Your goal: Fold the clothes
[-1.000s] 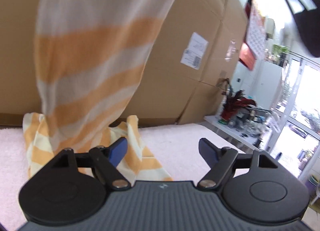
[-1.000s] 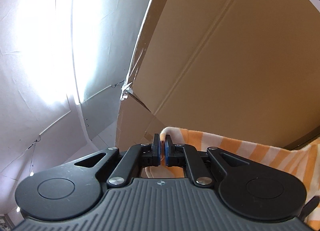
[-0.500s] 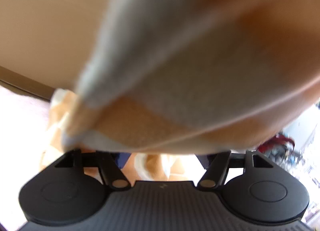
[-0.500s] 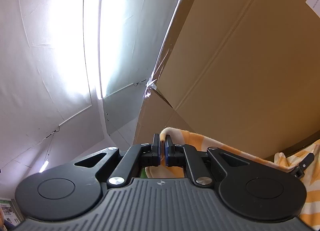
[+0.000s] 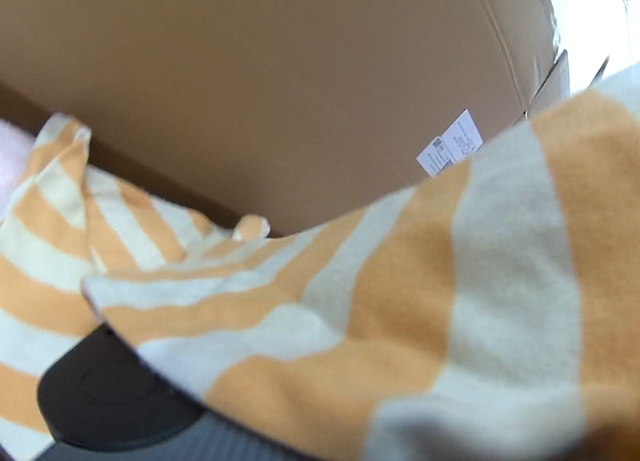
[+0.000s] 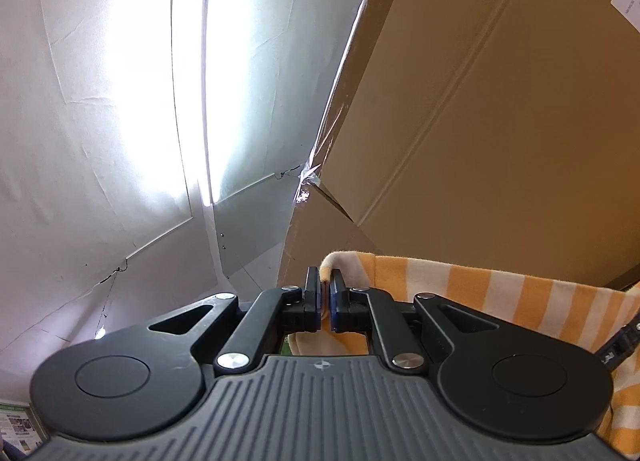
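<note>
An orange-and-cream striped garment [image 5: 460,301] fills the lower right of the left wrist view and drapes over my left gripper. Only the gripper's black body [image 5: 104,393] shows at the lower left, and its fingers are hidden under the cloth. More of the garment lies bunched at the left [image 5: 52,229]. In the right wrist view my right gripper [image 6: 325,293] is held high and is shut on a rolled edge of the striped garment [image 6: 480,293], which trails off to the right.
Large cardboard boxes [image 5: 280,81] stand close behind, one with a white label [image 5: 450,149]. A strip of pale pink surface [image 5: 10,157] shows at the far left. The right wrist view has a cardboard box [image 6: 500,121] and a bright white wall [image 6: 120,101].
The hanging garment has swung across the left camera and now covers the left fingers, which showed open a second ago. The left view has rolled. The right gripper stays clamped on the cloth edge.
</note>
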A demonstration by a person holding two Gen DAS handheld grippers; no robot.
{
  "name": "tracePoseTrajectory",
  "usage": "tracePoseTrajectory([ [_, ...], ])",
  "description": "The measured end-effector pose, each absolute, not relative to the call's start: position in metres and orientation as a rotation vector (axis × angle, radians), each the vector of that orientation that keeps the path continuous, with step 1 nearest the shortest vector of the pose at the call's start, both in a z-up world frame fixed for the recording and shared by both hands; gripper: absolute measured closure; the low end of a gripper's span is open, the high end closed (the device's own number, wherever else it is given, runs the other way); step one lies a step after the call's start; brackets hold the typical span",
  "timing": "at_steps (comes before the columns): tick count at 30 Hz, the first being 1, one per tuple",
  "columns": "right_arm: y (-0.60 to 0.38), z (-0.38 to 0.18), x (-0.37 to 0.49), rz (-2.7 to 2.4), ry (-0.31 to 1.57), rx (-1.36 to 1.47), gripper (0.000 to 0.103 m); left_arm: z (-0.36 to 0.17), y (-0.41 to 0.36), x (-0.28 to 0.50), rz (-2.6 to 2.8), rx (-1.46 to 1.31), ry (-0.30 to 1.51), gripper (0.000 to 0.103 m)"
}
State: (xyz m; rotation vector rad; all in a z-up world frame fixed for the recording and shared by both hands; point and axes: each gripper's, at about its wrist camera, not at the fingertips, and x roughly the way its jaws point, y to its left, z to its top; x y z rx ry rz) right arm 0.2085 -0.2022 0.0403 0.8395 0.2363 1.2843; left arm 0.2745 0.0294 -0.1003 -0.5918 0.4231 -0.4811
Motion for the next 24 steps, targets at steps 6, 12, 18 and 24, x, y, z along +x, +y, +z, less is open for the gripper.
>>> tracePoseTrajectory([
  [6, -0.211, 0.041, 0.198, 1.309, 0.2, 0.836, 0.098, -0.089, 0.049, 0.289, -0.312, -0.576, 0.285, 0.032],
  [12, -0.209, 0.027, 0.203, 1.284, 0.241, 0.862, 0.098, -0.11, 0.068, 0.283, -0.252, -0.655, 0.327, 0.029],
  [18, -0.207, 0.024, 0.203, 1.292, 0.246, 0.872, 0.098, -0.125, 0.081, 0.281, -0.254, -0.848, 0.386, 0.029],
  [24, -0.215, 0.023, 0.2, 1.271, 0.219, 0.891, 0.098, -0.126, 0.08, 0.283, -0.342, -0.826, 0.553, 0.027],
])
